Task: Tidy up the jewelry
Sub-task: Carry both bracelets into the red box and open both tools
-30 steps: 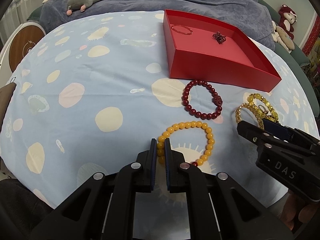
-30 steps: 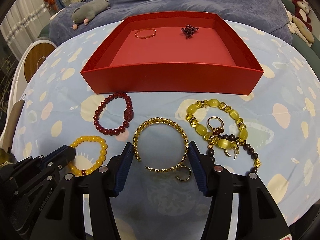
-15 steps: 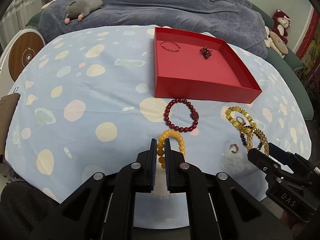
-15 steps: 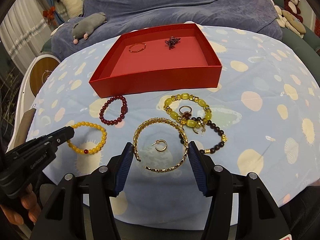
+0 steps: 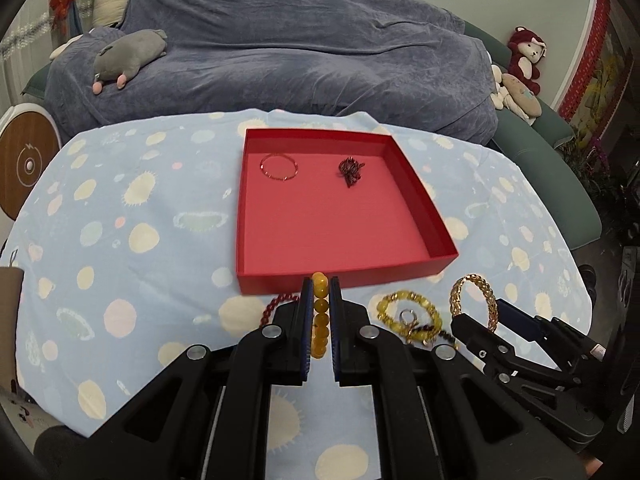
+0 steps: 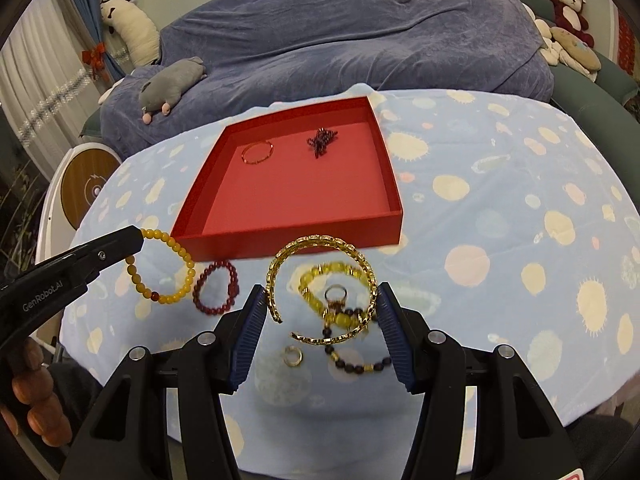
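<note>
Task judged partly done: two pieces are already in the red box (image 5: 416, 208), and two more are gripped but not yet delivered. The box sits mid-frame in both views, open-topped, with no dividers visible. Inside, toward its far wall, a thin ring bracelet (image 5: 279, 167) is seen at left and a small dark red tangle (image 5: 351, 170) at right, well apart; the rest of the floor is bare. The left gripper (image 5: 320, 292) is clamped on the amber bracelet (image 6: 160, 268), which hangs clear of the cloth at lower left of the right-wrist view. The right gripper (image 6: 322, 312) is closed across the gold cuff (image 6: 320, 280), pads pressed on its two sides, cuff lifted. Left on the spotted cloth (image 6: 500, 208), below the box's near wall: dark red bracelet (image 6: 216, 288), yellow bead bracelet (image 6: 332, 276), ring (image 6: 335, 292), dark bead strand (image 6: 352, 356), hoop earring (image 6: 293, 357). The last four are partly overlapped or seen through the cuff, so their exact contacts cannot be told.
</note>
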`<state>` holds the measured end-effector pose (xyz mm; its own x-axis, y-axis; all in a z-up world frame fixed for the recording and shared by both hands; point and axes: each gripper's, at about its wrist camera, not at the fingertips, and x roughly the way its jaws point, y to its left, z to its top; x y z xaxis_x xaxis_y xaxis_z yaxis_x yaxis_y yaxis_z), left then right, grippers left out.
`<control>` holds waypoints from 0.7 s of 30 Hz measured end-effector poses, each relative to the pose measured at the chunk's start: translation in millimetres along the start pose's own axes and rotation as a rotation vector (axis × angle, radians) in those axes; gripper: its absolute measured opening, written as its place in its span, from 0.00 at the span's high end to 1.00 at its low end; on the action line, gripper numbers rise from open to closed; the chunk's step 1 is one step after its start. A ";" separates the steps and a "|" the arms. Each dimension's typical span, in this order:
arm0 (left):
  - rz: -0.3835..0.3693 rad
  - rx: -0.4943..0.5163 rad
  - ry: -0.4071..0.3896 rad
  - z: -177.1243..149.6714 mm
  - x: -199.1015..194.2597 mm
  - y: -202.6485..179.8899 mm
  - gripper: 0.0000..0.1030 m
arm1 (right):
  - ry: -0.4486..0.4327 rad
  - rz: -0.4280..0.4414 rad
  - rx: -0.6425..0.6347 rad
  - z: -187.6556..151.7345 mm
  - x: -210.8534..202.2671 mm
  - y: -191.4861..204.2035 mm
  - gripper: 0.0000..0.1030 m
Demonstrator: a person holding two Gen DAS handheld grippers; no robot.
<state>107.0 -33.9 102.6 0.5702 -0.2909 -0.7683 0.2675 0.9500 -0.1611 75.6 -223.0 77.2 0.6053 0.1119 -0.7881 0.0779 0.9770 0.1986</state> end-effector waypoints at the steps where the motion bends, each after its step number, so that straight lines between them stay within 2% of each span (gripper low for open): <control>1: -0.006 0.002 -0.007 9.4 3.7 -1.7 0.93 | -0.003 0.007 0.004 10.3 3.9 -0.4 0.47; 6: -0.019 0.023 -0.019 52.4 35.1 -5.4 0.93 | -0.005 0.009 -0.011 54.3 34.1 2.3 0.47; 10: -0.004 0.013 0.007 76.3 72.0 1.2 0.93 | 0.011 0.000 -0.030 81.4 68.4 8.3 0.47; 21: 0.062 0.009 0.114 96.2 163.3 25.1 0.93 | 0.097 -0.036 -0.037 113.6 155.9 5.0 0.47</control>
<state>281.6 -68.5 32.6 0.4944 -0.2163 -0.8419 0.2419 0.9645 -0.1057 260.4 -221.3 21.6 0.5230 0.0918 -0.8474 0.0677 0.9866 0.1486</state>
